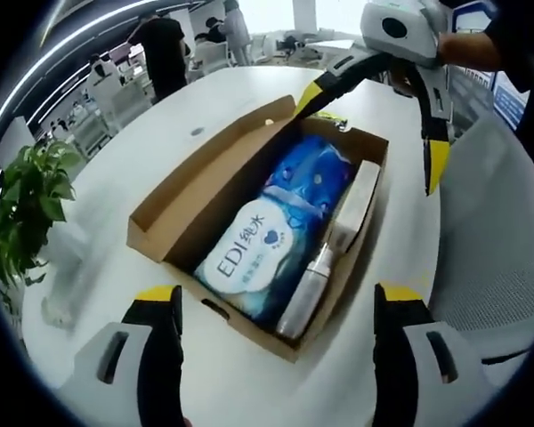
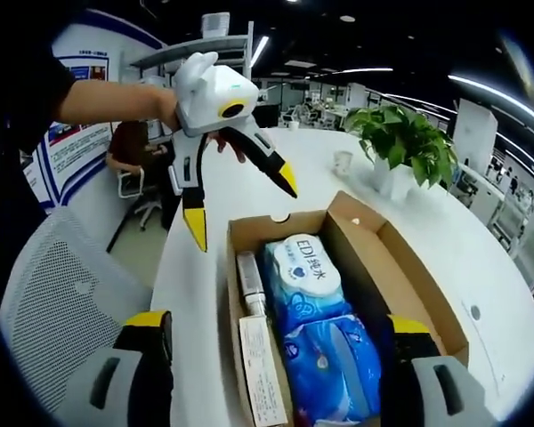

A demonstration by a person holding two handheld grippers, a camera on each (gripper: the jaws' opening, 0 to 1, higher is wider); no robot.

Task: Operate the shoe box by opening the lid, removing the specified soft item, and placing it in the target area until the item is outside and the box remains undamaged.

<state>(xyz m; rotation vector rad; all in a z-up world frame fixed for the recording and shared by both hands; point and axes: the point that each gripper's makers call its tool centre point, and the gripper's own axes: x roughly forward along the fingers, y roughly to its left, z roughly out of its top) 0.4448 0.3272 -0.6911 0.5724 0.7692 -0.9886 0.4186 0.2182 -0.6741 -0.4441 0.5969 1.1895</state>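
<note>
With both sets of jaws standing wide and holding nothing, I judge the main risk to be in the first grab: if I come down too far toward three o'clock of the wipes pack (image 1: 254,258), a finger could catch the bottle (image 1: 304,285) or the flat carton (image 1: 356,200) wedged beside it and drag the box (image 1: 156,218) across the table (image 1: 249,382); pinching too deep could also crease the cardboard wall or tear the soft wrapper. My left gripper (image 1: 276,311) hovers above the near end of the box, its yellow-tipped fingers (image 1: 157,294) spread to either side and touching nothing. My right gripper (image 2: 276,334) hangs over the opposite end, equally spread and apart from everything; in the left gripper view it shows at one o'clock (image 1: 374,120), tips above the far rim. The lid (image 2: 409,258) is already folded back flat along one side. Inside lie the white wipes pack (image 2: 303,276) and a blue soft pack (image 2: 329,360) end to end, still fully in the box. A plant (image 2: 405,142) stands well apart on the table.
</note>
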